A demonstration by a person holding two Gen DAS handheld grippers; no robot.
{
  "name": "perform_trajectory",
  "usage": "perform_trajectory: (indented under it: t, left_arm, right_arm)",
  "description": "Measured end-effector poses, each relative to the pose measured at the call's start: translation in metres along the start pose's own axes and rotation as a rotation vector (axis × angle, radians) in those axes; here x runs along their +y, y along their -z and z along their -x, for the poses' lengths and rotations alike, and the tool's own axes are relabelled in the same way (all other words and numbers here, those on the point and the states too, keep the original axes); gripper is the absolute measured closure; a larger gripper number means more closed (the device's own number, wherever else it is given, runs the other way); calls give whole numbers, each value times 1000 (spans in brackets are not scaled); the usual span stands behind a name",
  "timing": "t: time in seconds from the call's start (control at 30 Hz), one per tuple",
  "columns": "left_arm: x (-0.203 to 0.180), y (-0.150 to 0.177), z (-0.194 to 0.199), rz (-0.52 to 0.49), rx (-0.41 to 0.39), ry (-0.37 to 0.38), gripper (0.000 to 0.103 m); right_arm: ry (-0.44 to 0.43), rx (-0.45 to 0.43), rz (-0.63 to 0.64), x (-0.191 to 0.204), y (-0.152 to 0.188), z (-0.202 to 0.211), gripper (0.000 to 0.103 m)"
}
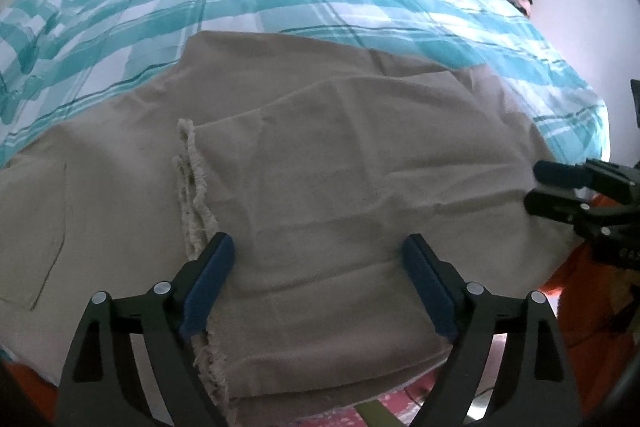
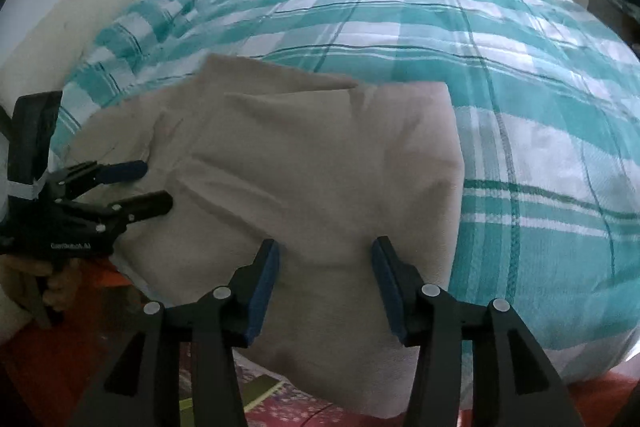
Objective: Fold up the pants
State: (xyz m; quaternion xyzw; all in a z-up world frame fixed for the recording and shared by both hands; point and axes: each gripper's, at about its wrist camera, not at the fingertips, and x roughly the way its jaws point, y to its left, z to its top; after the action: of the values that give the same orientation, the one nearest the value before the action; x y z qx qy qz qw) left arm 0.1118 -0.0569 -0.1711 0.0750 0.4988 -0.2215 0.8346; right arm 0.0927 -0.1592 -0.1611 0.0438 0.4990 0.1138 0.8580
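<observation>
Beige pants (image 1: 328,163) lie folded on the bed (image 1: 280,3) with the teal plaid cover, frayed hem (image 1: 192,187) near the front edge. Left claw (image 1: 320,247) spread wide over the pants, gripping nothing. Right claw (image 2: 324,251) half open above the folded stack, also empty.

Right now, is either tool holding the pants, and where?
No. Both the left tool and right tool stand open over the beige pants, gripping nothing.

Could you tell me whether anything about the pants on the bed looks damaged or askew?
The beige pants have a frayed, ragged hem by the left gripper, and the folded layers lie slightly misaligned. Otherwise nothing stands out.
</observation>
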Motion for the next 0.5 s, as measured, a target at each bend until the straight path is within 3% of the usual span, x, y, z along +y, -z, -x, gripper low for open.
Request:
perform_trajectory:
  t: [0.5]
  left_arm:
    - [-1, 0, -8, -27, 22, 1, 11]
  right_arm:
    - [-4, 11, 16, 1, 7, -8, 50]
